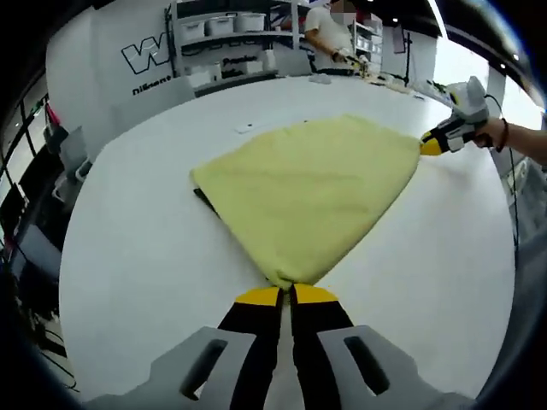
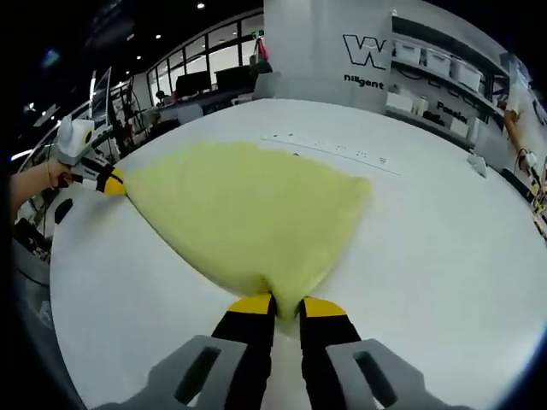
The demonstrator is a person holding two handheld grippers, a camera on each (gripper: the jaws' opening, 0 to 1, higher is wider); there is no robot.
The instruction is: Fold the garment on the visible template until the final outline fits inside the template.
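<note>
- The worktop (image 1: 128,256) is a large white surface with a rounded edge; it carries the garment and little else near it.
- The yellow garment (image 1: 312,192) lies towards the middle of the worktop, spread flat in a rough fan shape and drawn taut between two of its corners. In the right gripper view the garment (image 2: 248,209) widens away from the camera towards the far side of the worktop.
- A dark strip (image 1: 208,203), possibly the template, peeks out from under the garment's edge in the left gripper view; how much of it the cloth covers cannot be told.
- The left tool (image 1: 287,295) has its yellow-tipped jaws pressed together on the near corner of the garment. In the right gripper view the left tool (image 2: 109,181) comes in from the left, held by a hand (image 2: 53,174), clamped on the cloth's far point.
- The right tool (image 2: 286,305) is likewise closed on a garment corner, the fabric bunched between its jaws. In the left gripper view the right tool (image 1: 432,143) pinches the opposite corner, near the worktop's edge.
- Shelving with white bins (image 1: 231,24) stands beyond the far edge of the worktop, and a person (image 1: 329,34) is beside it.
- A small dark mark (image 1: 245,129) sits on the worktop beyond the garment.
</note>
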